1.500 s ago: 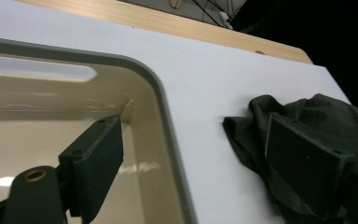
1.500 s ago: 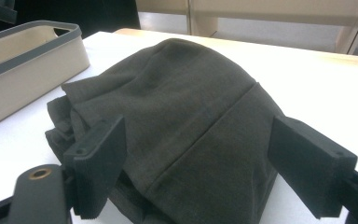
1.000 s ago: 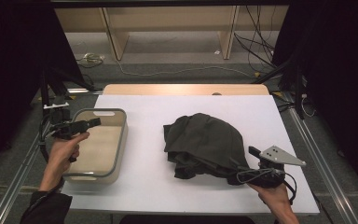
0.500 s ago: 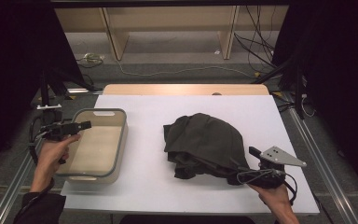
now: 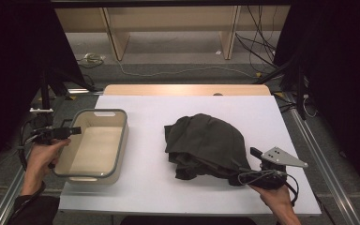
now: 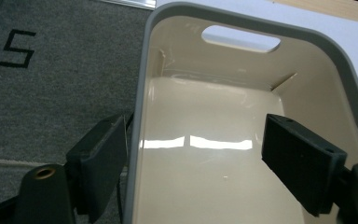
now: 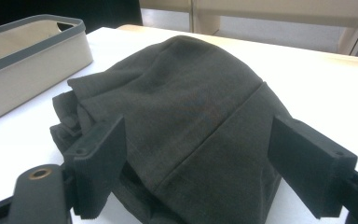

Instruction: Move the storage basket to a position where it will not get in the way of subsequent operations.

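Observation:
A dark olive garment [image 5: 206, 143] lies crumpled on the white table, right of centre. At its near right edge is my right gripper [image 5: 246, 165], open, with the cloth [image 7: 191, 93] lying between its spread jaws [image 7: 198, 135]. A cream tub with a grey rim [image 5: 122, 136] stands at the table's left and is empty. My left gripper [image 5: 70, 131] is open at the tub's left side. In the left gripper view its jaws [image 6: 196, 140] straddle the grey rim [image 6: 137, 121], one outside and one inside, without touching it.
The white table top [image 5: 150, 187] ends in a wooden strip [image 5: 183, 89] at the far edge. Metal rails [image 5: 318, 154] run along both sides. Wooden shelf legs [image 5: 112, 42] and cables [image 5: 178, 72] lie beyond. Grey carpet marked with a "5" [image 6: 14, 46] is left of the tub.
My left gripper has drawn back to the left, from over the tub to its left rim. The right gripper and the garment have stayed put.

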`<state>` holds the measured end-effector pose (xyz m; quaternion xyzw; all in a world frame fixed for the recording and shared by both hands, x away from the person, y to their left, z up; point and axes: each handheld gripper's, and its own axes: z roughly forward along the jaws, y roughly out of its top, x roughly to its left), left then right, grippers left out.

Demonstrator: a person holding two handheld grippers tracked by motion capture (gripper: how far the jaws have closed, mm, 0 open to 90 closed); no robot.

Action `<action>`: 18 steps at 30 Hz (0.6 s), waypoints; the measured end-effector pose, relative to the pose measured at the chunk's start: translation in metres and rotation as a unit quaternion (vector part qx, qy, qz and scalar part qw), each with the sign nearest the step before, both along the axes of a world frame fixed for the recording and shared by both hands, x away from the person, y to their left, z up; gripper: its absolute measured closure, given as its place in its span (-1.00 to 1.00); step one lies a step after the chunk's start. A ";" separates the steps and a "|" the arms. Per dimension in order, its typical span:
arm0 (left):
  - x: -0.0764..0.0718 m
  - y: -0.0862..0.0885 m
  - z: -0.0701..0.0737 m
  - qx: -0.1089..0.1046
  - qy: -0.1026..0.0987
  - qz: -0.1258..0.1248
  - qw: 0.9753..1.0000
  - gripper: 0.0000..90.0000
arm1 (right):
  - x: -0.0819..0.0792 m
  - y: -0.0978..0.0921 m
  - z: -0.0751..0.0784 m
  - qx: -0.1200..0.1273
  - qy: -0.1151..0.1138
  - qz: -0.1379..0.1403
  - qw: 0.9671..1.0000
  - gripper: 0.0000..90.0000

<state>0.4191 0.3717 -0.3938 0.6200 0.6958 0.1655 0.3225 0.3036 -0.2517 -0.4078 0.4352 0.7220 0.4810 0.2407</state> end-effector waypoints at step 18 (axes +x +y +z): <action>-0.008 0.023 -0.011 0.018 0.044 -0.008 0.999 0.19 | 0.000 0.000 0.000 0.000 0.000 0.000 1.000 -0.54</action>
